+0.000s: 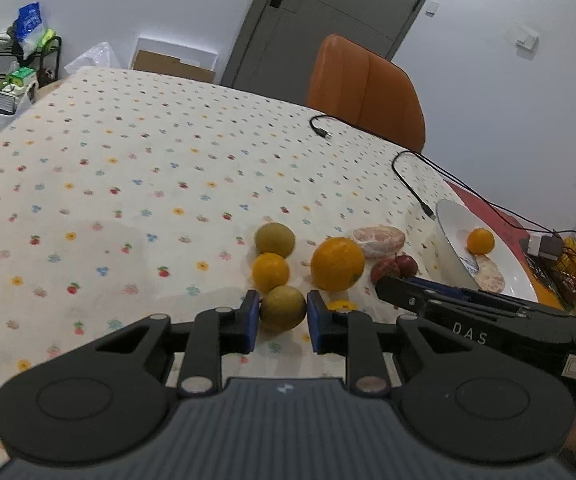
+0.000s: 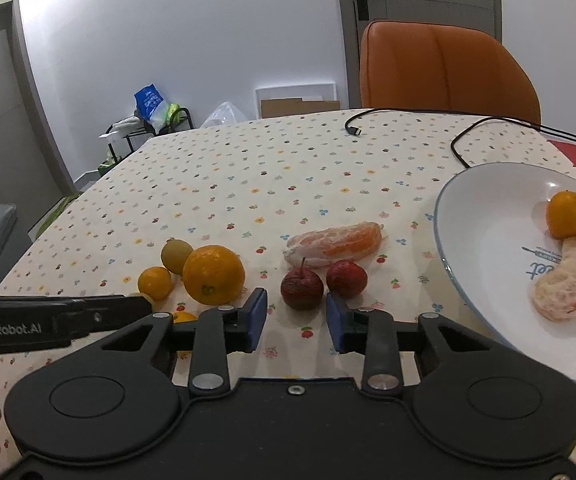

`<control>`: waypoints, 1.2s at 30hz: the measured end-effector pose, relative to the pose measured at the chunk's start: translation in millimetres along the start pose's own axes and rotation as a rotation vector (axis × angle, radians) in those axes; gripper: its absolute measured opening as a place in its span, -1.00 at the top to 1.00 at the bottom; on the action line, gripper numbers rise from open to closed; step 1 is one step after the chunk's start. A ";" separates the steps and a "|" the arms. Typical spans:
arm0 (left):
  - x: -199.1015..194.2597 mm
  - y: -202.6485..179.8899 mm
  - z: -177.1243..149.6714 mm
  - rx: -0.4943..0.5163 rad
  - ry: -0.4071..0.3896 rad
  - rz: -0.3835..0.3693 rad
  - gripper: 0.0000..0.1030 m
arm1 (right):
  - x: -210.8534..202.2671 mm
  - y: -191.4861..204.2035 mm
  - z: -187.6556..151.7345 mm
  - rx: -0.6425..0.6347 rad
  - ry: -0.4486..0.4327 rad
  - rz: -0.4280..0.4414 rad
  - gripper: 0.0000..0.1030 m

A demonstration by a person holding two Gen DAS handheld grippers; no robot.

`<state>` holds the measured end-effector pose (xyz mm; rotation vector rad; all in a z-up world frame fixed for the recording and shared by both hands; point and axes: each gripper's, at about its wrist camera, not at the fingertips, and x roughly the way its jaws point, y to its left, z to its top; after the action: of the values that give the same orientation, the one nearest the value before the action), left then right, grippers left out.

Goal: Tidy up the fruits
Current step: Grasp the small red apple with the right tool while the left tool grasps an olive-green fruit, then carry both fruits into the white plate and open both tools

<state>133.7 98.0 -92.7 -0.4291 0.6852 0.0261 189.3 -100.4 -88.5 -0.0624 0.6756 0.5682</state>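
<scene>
My left tool [image 1: 280,314] brackets a greenish-brown round fruit [image 1: 282,306] that sits on the bench [image 1: 127,168]; both blue pads [image 1: 251,320] stand right at the fruit's sides, though I cannot tell whether they press on it or merely flank it. Just beyond that fruit lies a small orange [image 1: 270,272], and behind that a second greenish fruit [image 1: 275,239]. A large orange [image 1: 337,264] rests to their right, with a yellow piece [image 1: 340,305] partly hidden at its near side. My right tool [image 2: 296,316] is spread wide and holds nothing; its fingertips stand just short of two dark red fruits [image 2: 323,283] that lie side by side on the bench. A peeled citrus portion [image 2: 336,243] lies just behind the red pair. To the right, a white plate [image 2: 488,240] carries another small orange [image 2: 568,214] and a second peeled portion [image 2: 568,285], the two touching. Two black cables [image 2: 464,136] trail across the far side of the bench, in front of an orange chair [image 2: 444,68].
</scene>
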 end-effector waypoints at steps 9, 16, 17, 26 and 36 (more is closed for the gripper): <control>-8.2 12.4 7.0 -0.018 -0.038 0.030 0.54 | 8.0 3.0 0.9 -0.005 -0.002 -0.032 0.57; -14.1 3.8 9.1 0.016 -0.063 0.044 0.54 | -7.7 -8.1 -3.6 0.051 -0.029 0.004 0.57; -14.9 2.2 9.4 0.019 -0.065 0.044 0.54 | -11.5 -8.9 -3.9 0.049 -0.037 0.007 0.57; -16.2 -32.1 13.1 0.079 -0.087 0.017 0.54 | -40.3 -21.0 -2.7 0.066 -0.117 0.034 0.57; -20.3 -71.8 14.1 0.147 -0.108 0.004 0.54 | -71.3 -43.5 -2.3 0.098 -0.196 0.036 0.57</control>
<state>138.1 40.3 -43.5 -0.2826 0.5770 0.0022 165.2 -171.7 -52.5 0.0963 0.5132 0.5663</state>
